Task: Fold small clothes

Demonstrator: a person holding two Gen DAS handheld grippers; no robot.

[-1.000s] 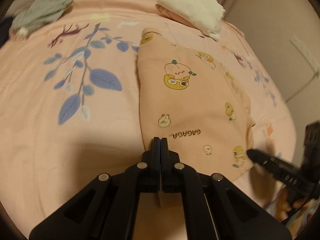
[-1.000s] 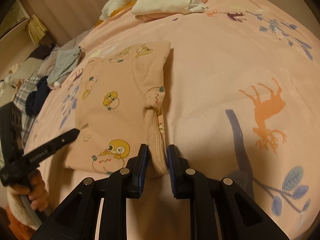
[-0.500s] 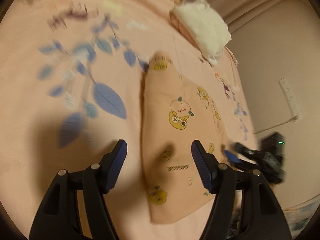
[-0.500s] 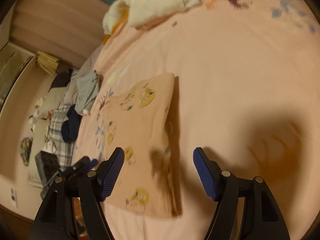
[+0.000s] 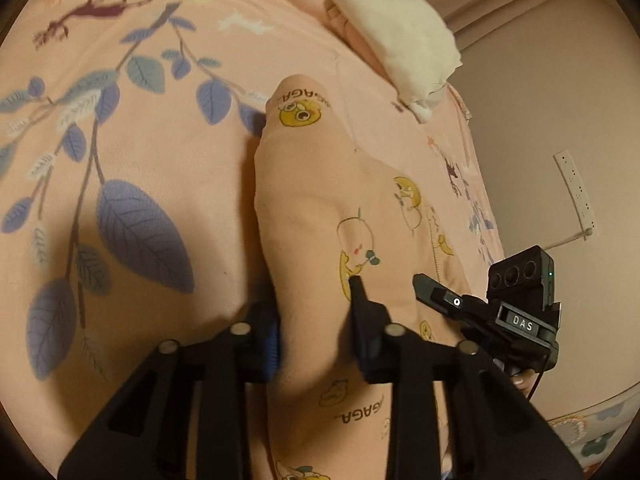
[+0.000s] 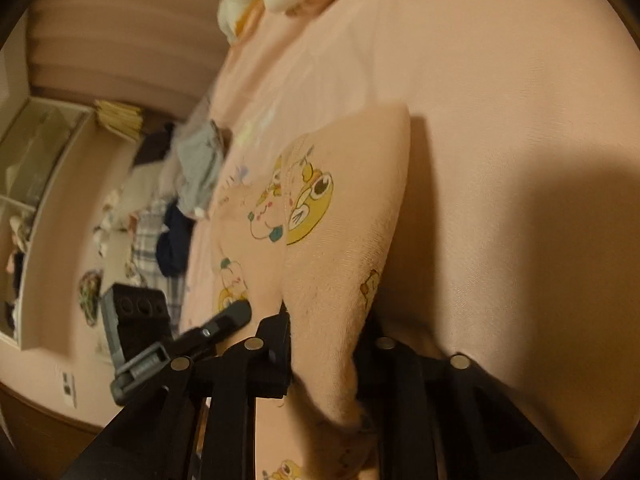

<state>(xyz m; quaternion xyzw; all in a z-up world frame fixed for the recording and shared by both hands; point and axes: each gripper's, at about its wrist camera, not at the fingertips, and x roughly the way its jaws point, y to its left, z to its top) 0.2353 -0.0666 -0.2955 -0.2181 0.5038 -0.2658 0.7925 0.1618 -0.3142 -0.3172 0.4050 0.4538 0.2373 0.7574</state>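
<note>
Peach garment [image 5: 320, 200] bunched between both grippers' [image 5: 316, 320] [image 6: 328, 344] closing fingers

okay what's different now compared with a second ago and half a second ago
Both grippers opened wide half a second ago, then dropped back onto the peach cartoon-print folded garment. The left gripper and right gripper now each straddle a raised bunch of its cloth. The white folded clothes and pink leaf-print bedsheet stayed put.

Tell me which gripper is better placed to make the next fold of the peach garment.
Neither clearly: the left gripper and right gripper each straddle a raised near edge of the peach garment, so folding with both together looks likeliest.
</note>
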